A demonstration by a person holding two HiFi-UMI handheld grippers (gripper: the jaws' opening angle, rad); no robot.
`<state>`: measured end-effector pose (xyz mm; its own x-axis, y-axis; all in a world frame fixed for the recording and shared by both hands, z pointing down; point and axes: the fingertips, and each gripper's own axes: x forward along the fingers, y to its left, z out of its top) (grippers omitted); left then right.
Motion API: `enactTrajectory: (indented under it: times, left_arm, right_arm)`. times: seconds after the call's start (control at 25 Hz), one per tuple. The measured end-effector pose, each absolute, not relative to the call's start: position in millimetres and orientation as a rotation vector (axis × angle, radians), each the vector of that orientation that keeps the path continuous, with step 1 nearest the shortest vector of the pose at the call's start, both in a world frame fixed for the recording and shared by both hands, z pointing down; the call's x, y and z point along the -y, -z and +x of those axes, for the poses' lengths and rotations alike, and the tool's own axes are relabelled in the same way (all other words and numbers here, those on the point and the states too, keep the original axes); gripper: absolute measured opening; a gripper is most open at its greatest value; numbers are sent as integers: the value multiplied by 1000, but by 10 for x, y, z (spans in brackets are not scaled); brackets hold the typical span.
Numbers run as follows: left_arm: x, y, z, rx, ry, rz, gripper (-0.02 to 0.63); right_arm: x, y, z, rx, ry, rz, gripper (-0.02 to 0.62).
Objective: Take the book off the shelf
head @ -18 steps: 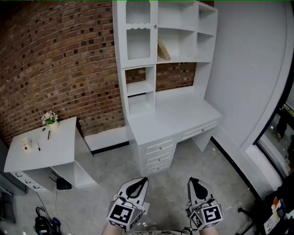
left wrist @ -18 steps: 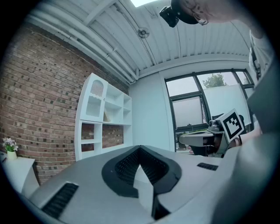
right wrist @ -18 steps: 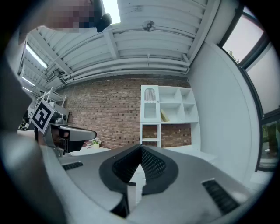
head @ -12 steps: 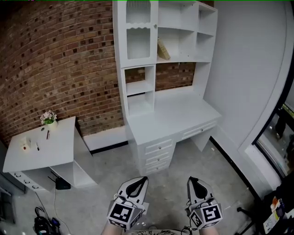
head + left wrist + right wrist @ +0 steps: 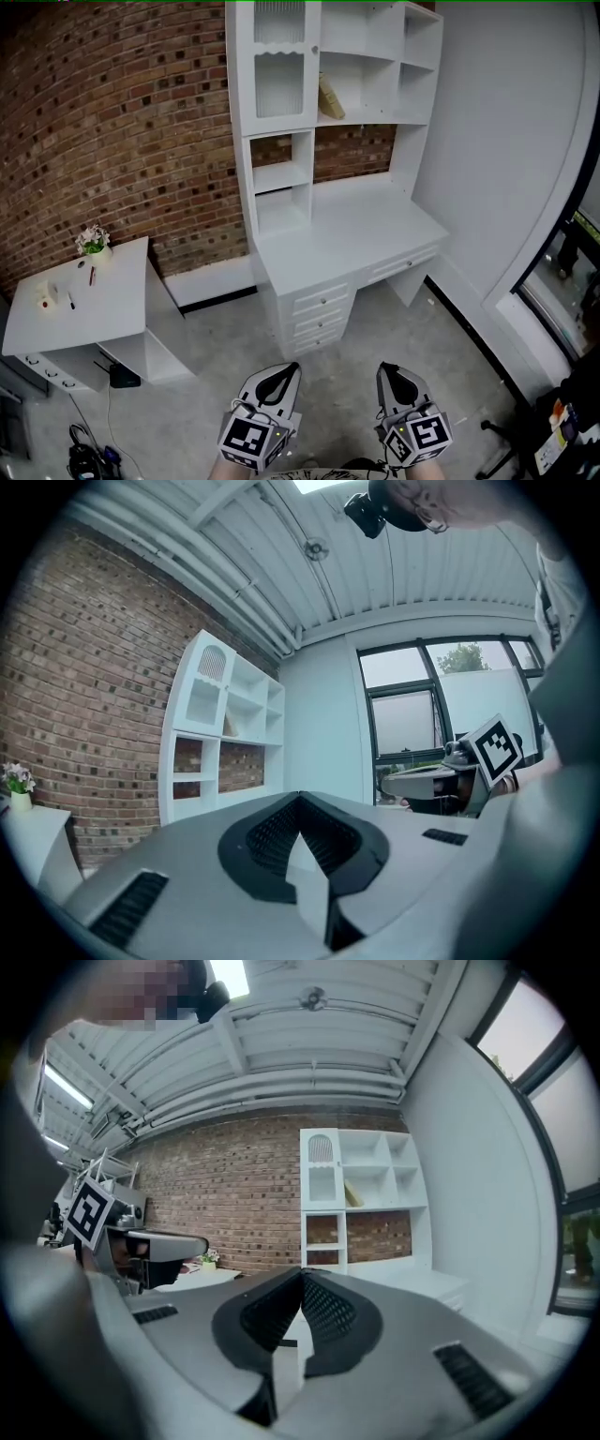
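Brick wall [image 5: 112, 122] fills the left and back of the head view; a plain pale wall [image 5: 506, 141] runs down the right.

White desk with shelf unit [image 5: 281, 159] stands against the brick, in the corner where the two walls meet. The desk top [image 5: 347, 234] is bare, with a stack of drawers [image 5: 319, 319] under its front edge. Upper left compartment has a ribbed door [image 5: 279, 58].

Low white side table [image 5: 84, 309] sits to the left of the desk, well apart from it. A black box [image 5: 122, 377] sits on the shelf under its top.

You hold both tongs low at the bottom of the head view, side by side over the grey floor [image 5: 403, 328], well short of the desk. Left gripper [image 5: 281, 375]: its own view shows the jaws brought together at the tips, nothing between them. Right gripper [image 5: 392, 373]: jaws likewise closed tip to tip, nothing held.

The book [image 5: 328, 97] is on the shelf unit, in the open compartment just right of the ribbed door, leaning tilted rather than upright. It shows as a small tan sliver in the right gripper view [image 5: 352, 1193] too. Neither gripper is near it.

Small potted plant [image 5: 92, 240] stands at the back corner of the side table. A few small items [image 5: 67, 296] lie on that table top, too small to name.
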<state>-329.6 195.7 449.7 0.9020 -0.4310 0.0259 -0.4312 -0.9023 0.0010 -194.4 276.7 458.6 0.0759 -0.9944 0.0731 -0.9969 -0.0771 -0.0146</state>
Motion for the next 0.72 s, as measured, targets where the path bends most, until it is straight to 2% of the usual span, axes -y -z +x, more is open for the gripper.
enactTrajectory:
  times: [0.4, 0.72]
  left_arm:
    - [-1674, -4686, -3012, 700, -88, 3003, 15]
    - [-1190, -4695, -2326, 785, -154, 2989, 15]
  right_arm:
    - [-2478, -4735, -1560, 2074, -153, 2282, 6]
    - [-1861, -4749, -889, 2181, -148, 2196, 6]
